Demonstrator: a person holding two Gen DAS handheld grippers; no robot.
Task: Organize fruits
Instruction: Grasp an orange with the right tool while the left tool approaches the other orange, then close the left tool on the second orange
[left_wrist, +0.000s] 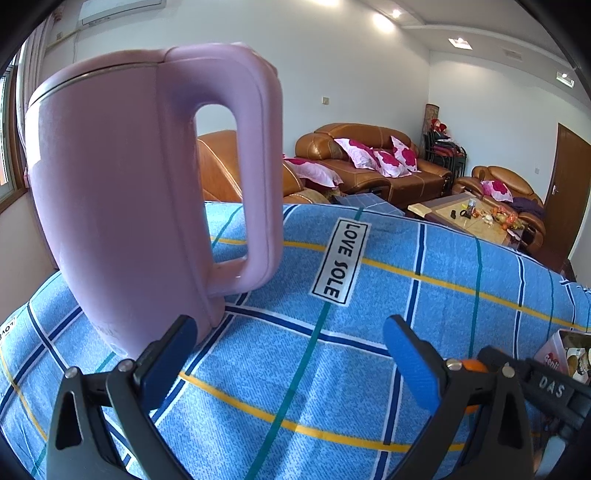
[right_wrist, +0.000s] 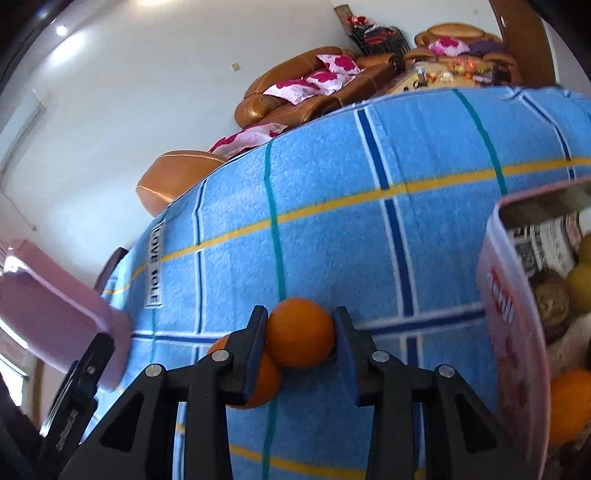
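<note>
A blue checked cloth (right_wrist: 332, 206) with a "LOVE SOLE" label covers the table, and everything stands or lies on it. Largest is one pink kettle (left_wrist: 122, 206), upright toward the cloth's left side, lid on, handle turned to the camera; what it holds cannot be seen. At the cloth's right edge in the right wrist view stands one pale tub (right_wrist: 506, 295), open at the top. Inside it are mixed fruits: one orange (right_wrist: 569, 402) low down, two yellowish fruits above it, a brownish round one between, and some printed packaging at the back; the rest is too blurred to count.

Outside the tub, two oranges lie on the cloth at its near middle, touching each other. The right gripper (right_wrist: 300, 332) pinches the upper orange (right_wrist: 301, 334), a blue pad pressed on each side. The second orange (right_wrist: 262, 384) sits just behind the left finger, partly hidden.

The left gripper (left_wrist: 291, 354) is spread wide over bare cloth with nothing between its fingers, its left pad just beside the kettle's base
</note>
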